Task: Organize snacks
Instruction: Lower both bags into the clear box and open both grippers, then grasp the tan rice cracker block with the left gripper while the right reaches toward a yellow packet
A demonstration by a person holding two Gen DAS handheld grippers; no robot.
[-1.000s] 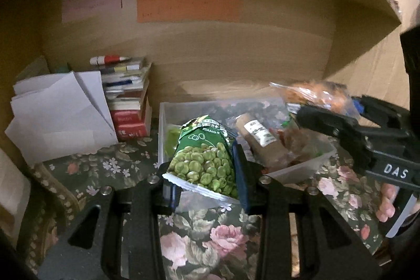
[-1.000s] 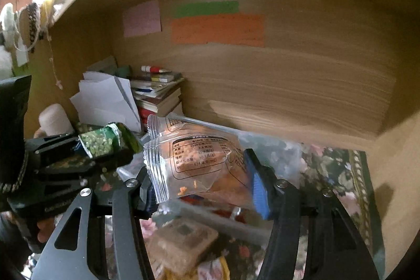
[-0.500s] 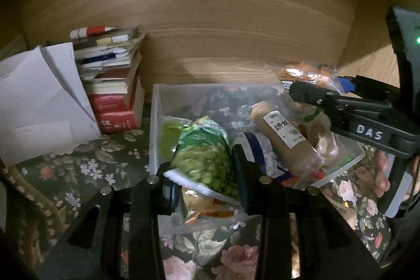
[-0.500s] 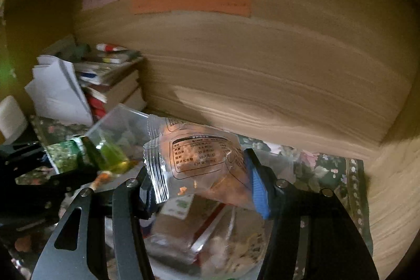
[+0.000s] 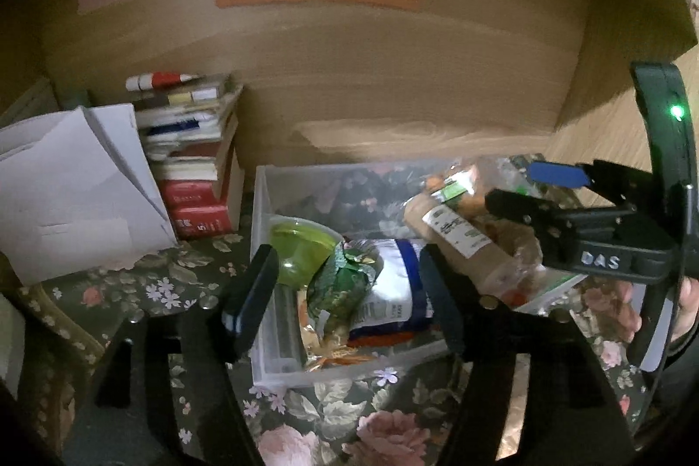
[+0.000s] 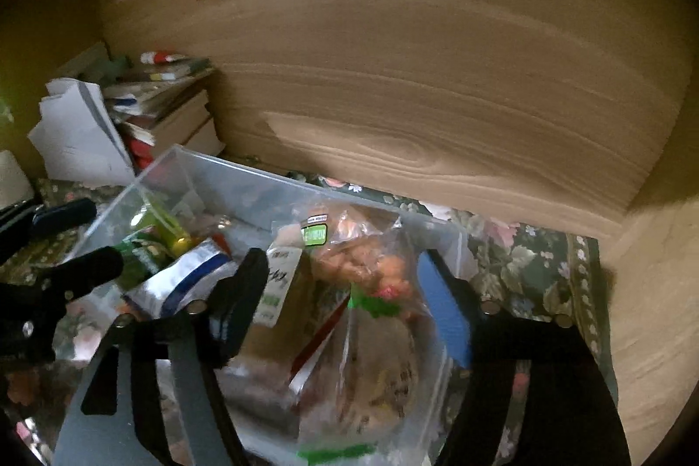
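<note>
Left wrist view: both grippers tilt down over the bin (image 5: 262, 204), fingers opening, gripping nothing.

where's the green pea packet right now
In the left wrist view the pea packet lies in the clear bin, between a green cup and a blue-and-white pouch.
</note>
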